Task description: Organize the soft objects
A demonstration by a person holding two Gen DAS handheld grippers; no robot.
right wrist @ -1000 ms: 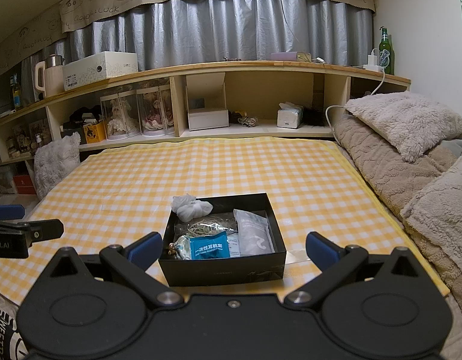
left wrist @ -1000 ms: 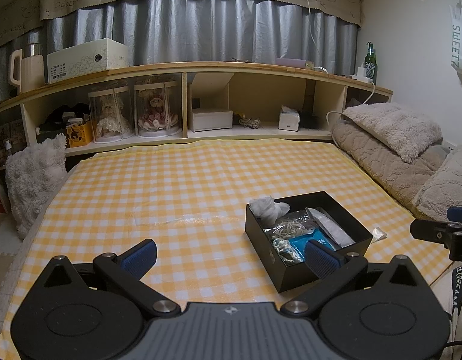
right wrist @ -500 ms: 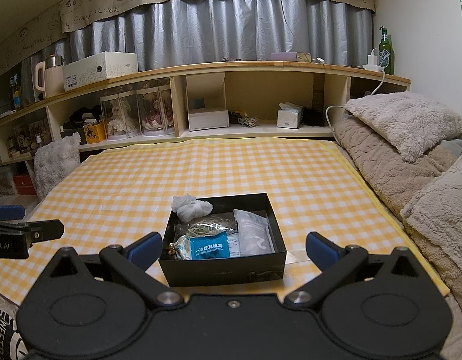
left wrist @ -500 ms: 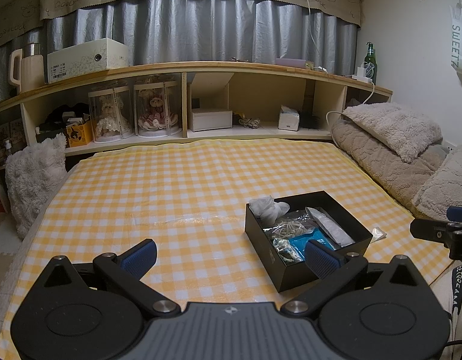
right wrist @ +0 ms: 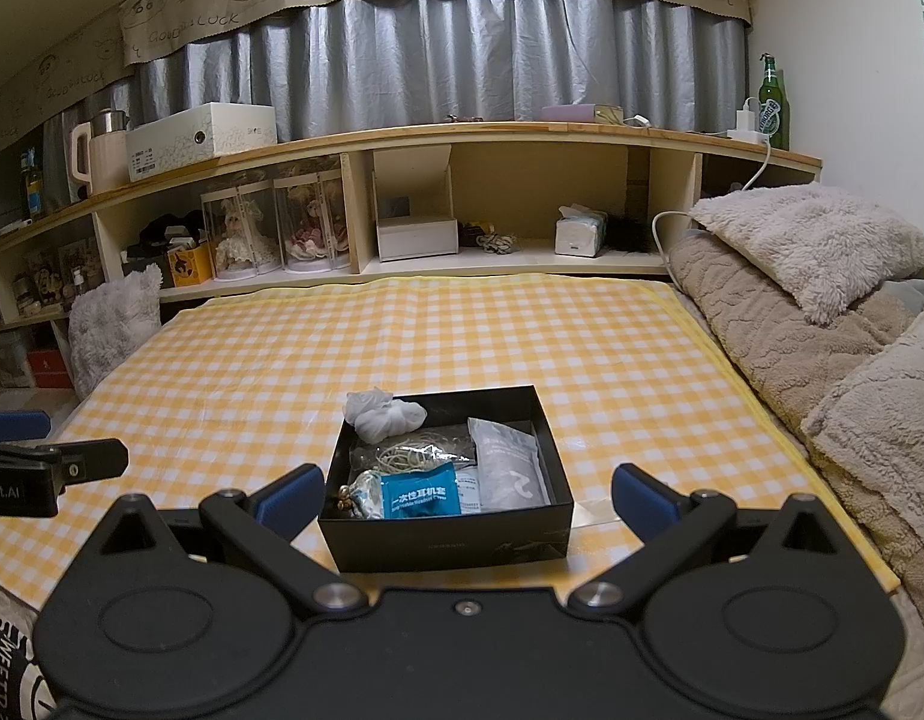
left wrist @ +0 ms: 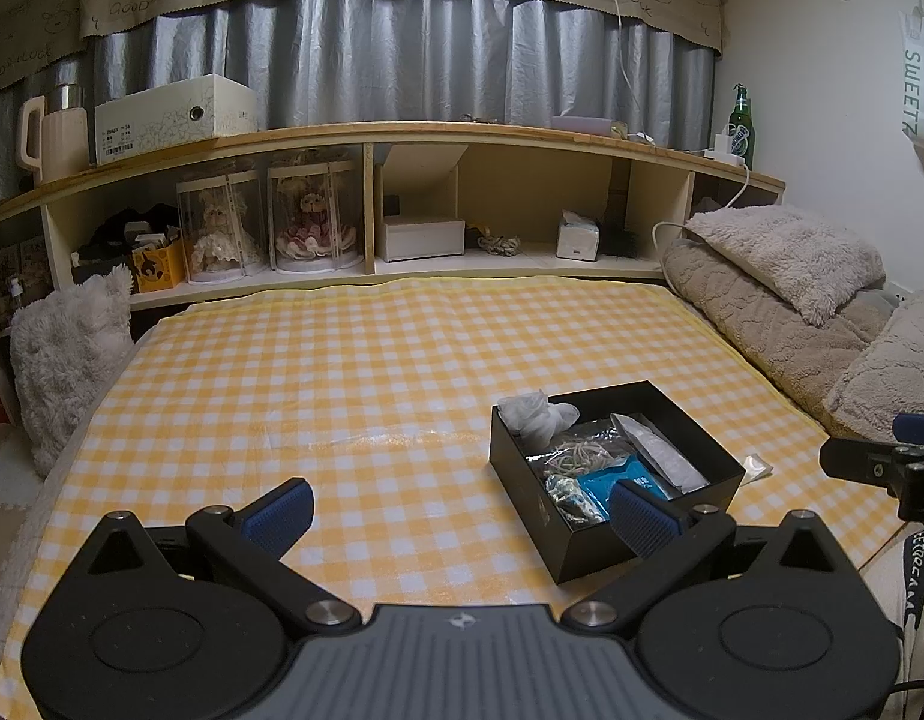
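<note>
Black and open-topped, the box (right wrist: 447,531) sits on the checked bed cover just ahead of my right hand-held gripper (right wrist: 462,495), between its spread fingers, holding a crumpled white cloth (right wrist: 383,413) and packets.

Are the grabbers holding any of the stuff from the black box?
No. The left gripper and right gripper are both open and empty; everything lies in the black box.

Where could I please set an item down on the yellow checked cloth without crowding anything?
The yellow checked cloth lies bare between the wooden shelf unit and the black open box, and leftward towards the grey fluffy cushion. The box itself is packed; its right side nears the beige blankets.
</note>
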